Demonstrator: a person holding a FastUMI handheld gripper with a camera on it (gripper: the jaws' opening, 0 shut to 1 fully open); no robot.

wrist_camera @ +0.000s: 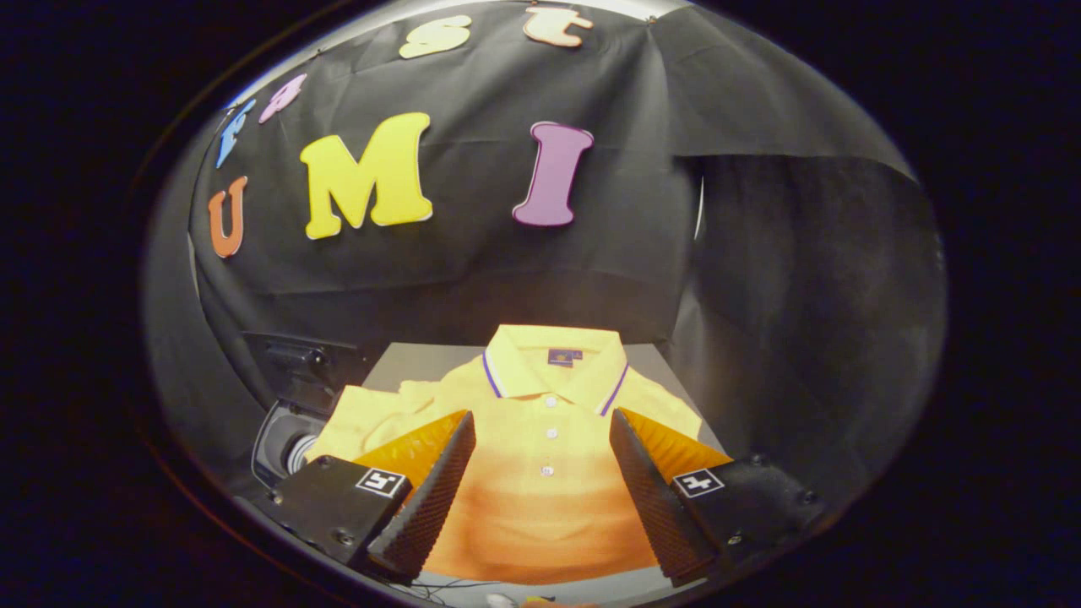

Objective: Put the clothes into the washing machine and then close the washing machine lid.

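Your backdrop is the black cloth wall; it fills everything beyond the table, and its right half falls into shadow where folds are hard to read.

Below it, the grey table shows as bare strips behind the shirt and at the near edge. Most of it is covered.

The shirt lies flat on the table, collar away from you, placket buttons running toward you between the fingers. It's a yellow-orange polo with a dark stripe on the collar edge. One sleeve spreads out to the left; the other side is partly hidden behind a finger. The collar tag is too small to make out.

Left of the shirt, beside the table, you can see part of the washer: a dark body, a raised lid-like panel, a pale round part lower down. A finger block cuts it off, so whether the drum is open is unclear.

Your gripper is spread wide, fingers apart over the shirt's body, nothing clamped. Contact with the fabric can't be judged.

Thin wires lie at the near table edge, barely visible.
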